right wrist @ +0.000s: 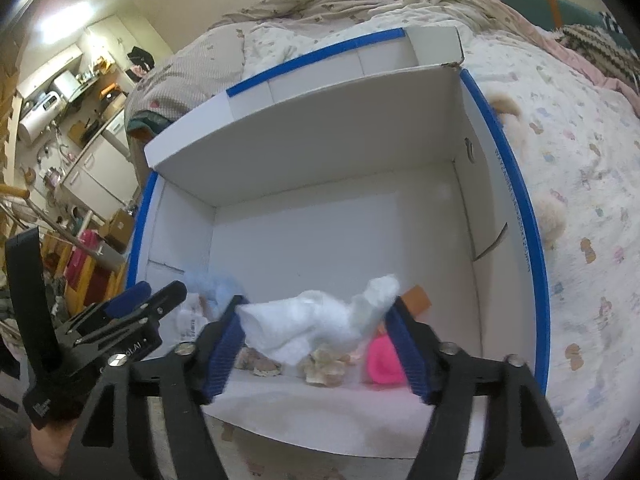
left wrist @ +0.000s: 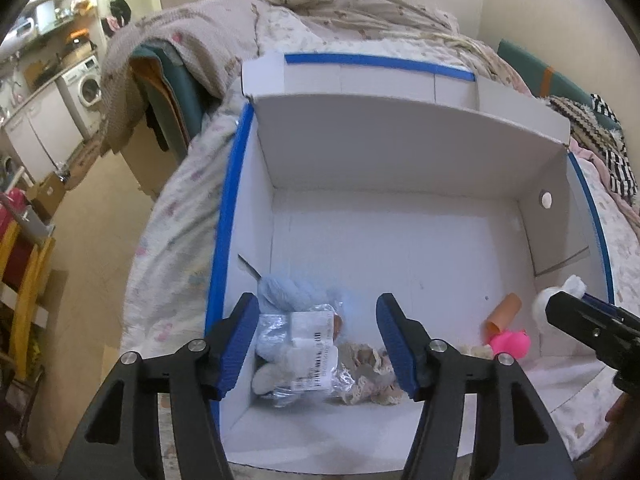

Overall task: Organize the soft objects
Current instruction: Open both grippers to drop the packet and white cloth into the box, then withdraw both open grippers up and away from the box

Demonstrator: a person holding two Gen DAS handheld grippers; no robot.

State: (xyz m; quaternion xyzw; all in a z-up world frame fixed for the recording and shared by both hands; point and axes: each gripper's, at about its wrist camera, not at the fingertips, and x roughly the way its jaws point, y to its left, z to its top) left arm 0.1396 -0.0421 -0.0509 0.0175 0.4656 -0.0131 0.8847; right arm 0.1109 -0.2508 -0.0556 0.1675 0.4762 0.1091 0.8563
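Tongs first: our left gripper (left wrist: 318, 340) hangs open and empty over the bagged blue toy (left wrist: 296, 336) in the box's (left wrist: 400, 140) near left corner. Our right gripper (right wrist: 316, 336) pinches a white plush (right wrist: 312, 320), long axis crosswise, one end lifted rightward. Released carelessly, we judge it could land on the pink duck (right wrist: 382, 360).

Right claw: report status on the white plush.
Right claw shut on white plush toy, held over the white box. Left claw open, empty, above bagged blue plush. Pink duck directly below.
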